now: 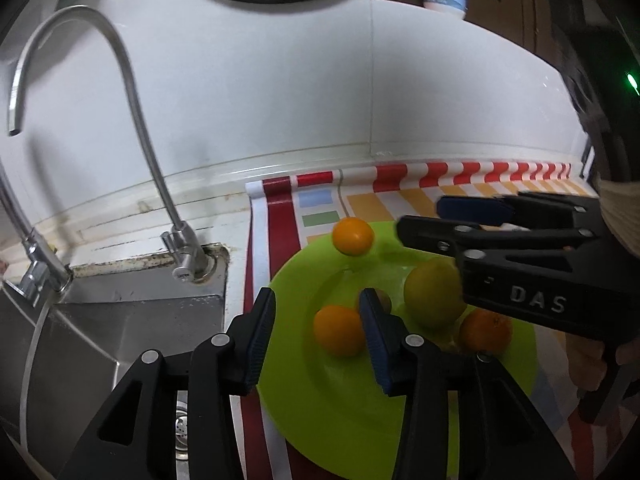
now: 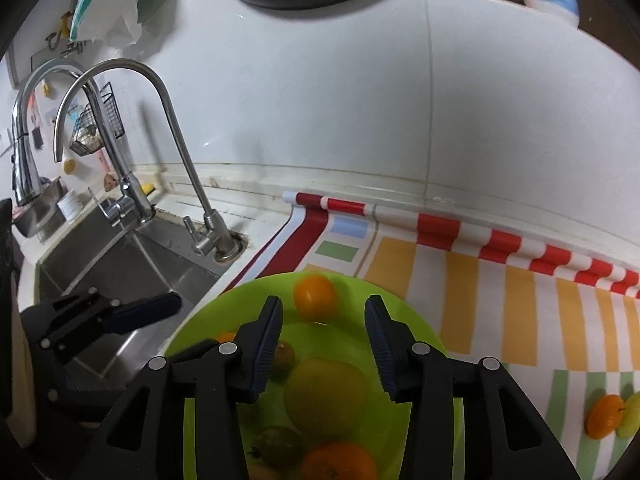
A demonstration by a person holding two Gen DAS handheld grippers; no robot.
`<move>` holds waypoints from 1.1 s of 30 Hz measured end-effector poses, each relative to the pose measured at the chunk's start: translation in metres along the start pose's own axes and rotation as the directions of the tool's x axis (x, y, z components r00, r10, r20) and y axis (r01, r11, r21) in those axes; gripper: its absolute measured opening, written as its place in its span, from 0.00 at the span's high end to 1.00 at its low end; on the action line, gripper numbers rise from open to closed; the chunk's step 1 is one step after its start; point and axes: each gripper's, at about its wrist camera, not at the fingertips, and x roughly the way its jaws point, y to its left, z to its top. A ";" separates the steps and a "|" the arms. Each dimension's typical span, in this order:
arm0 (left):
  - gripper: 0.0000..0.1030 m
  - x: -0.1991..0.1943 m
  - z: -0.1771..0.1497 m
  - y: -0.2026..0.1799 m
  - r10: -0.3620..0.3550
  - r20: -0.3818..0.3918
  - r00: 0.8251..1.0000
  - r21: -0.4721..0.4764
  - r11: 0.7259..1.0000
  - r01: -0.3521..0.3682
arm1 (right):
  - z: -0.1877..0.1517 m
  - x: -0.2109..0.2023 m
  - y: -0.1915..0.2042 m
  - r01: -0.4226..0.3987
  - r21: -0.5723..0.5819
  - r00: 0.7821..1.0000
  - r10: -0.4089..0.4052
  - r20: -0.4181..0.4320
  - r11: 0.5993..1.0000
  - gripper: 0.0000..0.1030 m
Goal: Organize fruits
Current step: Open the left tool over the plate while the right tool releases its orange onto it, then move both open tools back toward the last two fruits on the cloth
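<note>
1. Fruit is gathering on the green plate (image 2: 416, 326), which sits on the striped mat (image 2: 520, 304) on the counter beside the sink (image 2: 120, 280); I judge the sorting to be partway through.
2. On the plate I see a large yellow-green fruit (image 2: 326, 396) near the middle, a small orange (image 2: 315, 296) at the far rim, another orange (image 1: 338, 330) nearer me on the sink side, and one more orange (image 2: 340, 462) at the near edge, with a darker fruit (image 2: 276, 446) beside it.
3. Off the plate, an orange fruit (image 2: 604, 416) and a pale yellow-green one (image 2: 632, 414) lie touching each other on the mat, well apart from the plate on my right; these look like the pieces left to collect.
4. My left gripper (image 1: 316, 332) hovers over the plate's sink side, angled down, its jaws apart and pressing on nothing.
5. My right gripper (image 2: 324, 340) hangs over the plate's middle, tilted down, jaws apart and empty, the big fruit below them.
6. Next move, as I judge it: swing my right hand toward the two stray fruits, widen the jaws, and come down around the orange one without nudging its neighbour
</note>
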 end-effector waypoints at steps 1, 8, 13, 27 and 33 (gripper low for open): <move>0.58 -0.003 0.000 0.001 0.006 0.004 1.000 -0.014 1.000 -0.005 | -0.001 -0.003 -0.001 0.002 0.005 1.000 -0.002 0.003 1.000 0.57; 0.58 -0.020 0.002 0.002 0.024 0.026 0.999 -0.057 0.998 -0.022 | -0.010 -0.027 -0.006 0.023 0.042 1.000 -0.023 0.011 0.999 0.57; 0.58 -0.036 0.002 -0.003 0.030 0.043 0.999 -0.065 0.997 -0.027 | -0.015 -0.045 -0.007 0.043 0.053 0.999 -0.045 0.025 0.998 0.53; 0.48 -0.085 0.002 -0.030 0.056 0.107 0.993 -0.063 0.997 -0.050 | -0.028 -0.108 -0.007 0.095 0.053 0.991 -0.100 0.094 0.994 0.47; 0.38 -0.106 0.001 -0.046 0.059 0.133 0.989 -0.064 0.997 -0.051 | -0.038 -0.140 -0.013 0.124 0.071 0.983 -0.132 0.128 0.990 0.43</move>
